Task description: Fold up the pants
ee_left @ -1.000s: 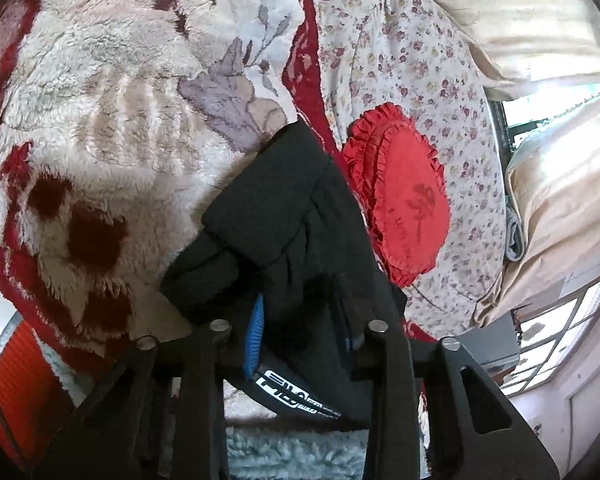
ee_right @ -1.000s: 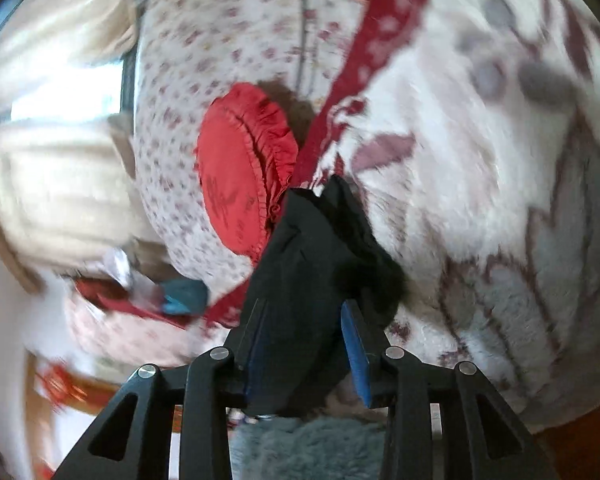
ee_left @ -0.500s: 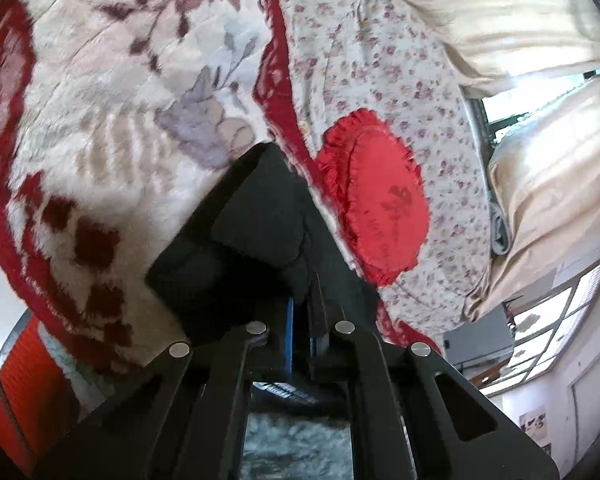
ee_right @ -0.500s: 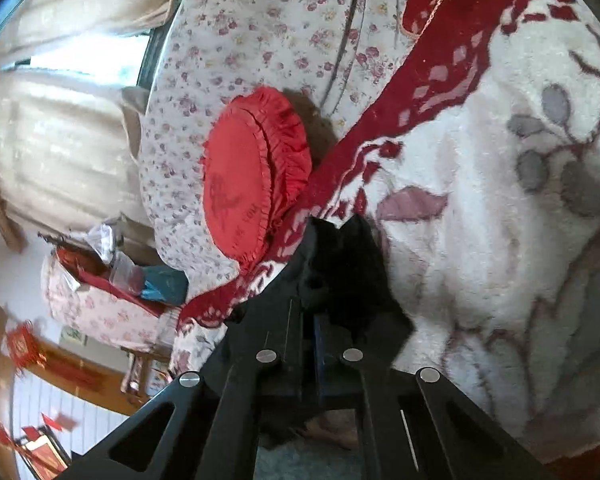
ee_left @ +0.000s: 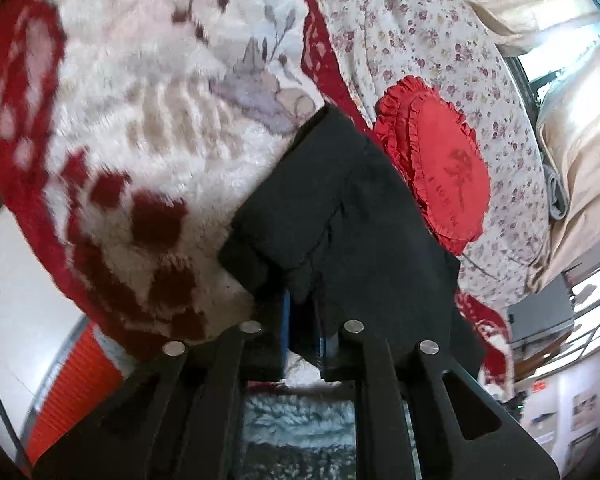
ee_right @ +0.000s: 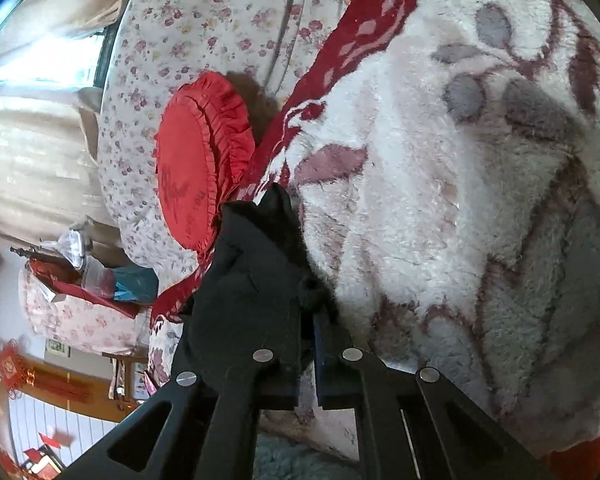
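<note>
— looking along the left claw (ee_left: 303,334), what has it got?

— a fold of the black pants (ee_left: 340,208). its jaws are nearly together with the dark cloth pinched between the blue pads, and they are easing open a little at this moment, the cloth between them all the same.

— and the right claw (ee_right: 307,354)?

— closed tight on another edge of the same pants (ee_right: 256,280). the cloth bunches up just above its pads and rises to a small point on the far side.

— where do the pants lie?

— on the bed, on a fluffy white blanket (ee_left: 148,128) with dark red blocks and grey-purple leaves. in the left view the garment spreads from the claw toward the far right as a thick folded bundle, one flap lying over another. its far right edge reaches the blanket's red border.

— what is beside them?

— a round red cushion (ee_left: 440,176) with a ruffled rim, just beside the pants on the right in the left view and on the left in the right view (ee_right: 196,176). whether cloth and cushion touch i cannot tell. the cushion rests on a quilt (ee_right: 204,24) printed with small flowers.

— anything further off?

— pale curtains (ee_left: 580,148) by a bright window at the far right of the left view. the left view is a bit blurred.
</note>
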{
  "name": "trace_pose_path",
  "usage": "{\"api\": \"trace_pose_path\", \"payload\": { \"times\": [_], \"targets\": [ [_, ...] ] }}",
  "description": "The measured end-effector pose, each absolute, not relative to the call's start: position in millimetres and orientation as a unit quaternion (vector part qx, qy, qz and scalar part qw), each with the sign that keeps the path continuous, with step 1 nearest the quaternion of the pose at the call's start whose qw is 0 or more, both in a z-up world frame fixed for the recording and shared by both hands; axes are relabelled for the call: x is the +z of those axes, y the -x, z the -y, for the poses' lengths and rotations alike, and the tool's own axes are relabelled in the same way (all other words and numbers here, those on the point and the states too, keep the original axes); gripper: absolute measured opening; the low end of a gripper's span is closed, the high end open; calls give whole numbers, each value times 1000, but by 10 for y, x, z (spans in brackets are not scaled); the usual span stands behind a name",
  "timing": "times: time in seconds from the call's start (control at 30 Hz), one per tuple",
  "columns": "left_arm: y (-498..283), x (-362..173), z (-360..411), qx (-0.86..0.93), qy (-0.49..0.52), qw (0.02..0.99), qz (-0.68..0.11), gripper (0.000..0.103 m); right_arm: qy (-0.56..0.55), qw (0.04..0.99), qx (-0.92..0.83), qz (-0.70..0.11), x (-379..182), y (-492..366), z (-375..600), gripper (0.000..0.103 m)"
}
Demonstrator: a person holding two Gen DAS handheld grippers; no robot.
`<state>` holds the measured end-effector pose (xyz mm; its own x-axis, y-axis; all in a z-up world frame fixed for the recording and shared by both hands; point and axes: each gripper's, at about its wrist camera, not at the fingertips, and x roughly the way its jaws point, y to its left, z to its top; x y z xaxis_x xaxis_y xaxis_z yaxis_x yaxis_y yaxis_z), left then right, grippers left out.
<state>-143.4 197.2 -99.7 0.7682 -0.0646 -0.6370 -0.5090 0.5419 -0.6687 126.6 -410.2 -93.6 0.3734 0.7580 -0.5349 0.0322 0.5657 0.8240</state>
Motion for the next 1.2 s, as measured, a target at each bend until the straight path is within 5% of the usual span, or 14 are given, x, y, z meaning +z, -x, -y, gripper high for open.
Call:
{"api": "trace_pose_path", "payload": {
  "times": [0.27, 0.53, 0.63, 0.8, 1.0, 1.2],
  "targets": [
    [1479, -429, -1694, 245, 265, 895, -264, 18, -254, 844, 198, -428, -288, -1215, 4114, 6],
    [353, -414, -1730, 195, 212, 905, -312, 18, 57, 880, 283, -376, -31, -1476, 2765, 6],
    [158, -718, -1883, 214, 225, 878, -365, 18, 50, 861, 253, -438, -347, -1803, 2737, 6],
    [248, -880, -1966, 194, 234, 897, -320, 19, -77, 840, 248, -477, -578, -2079, 3103, 6],
    [328, -960, -2025, 167, 259, 906, -290, 19, 2, 861, 235, -451, -162, -1918, 2688, 8],
    [319, -951, -1997, 169, 253, 908, -289, 19, 50, 809, 408, -420, 242, -1546, 1414, 10]
  ]
}}
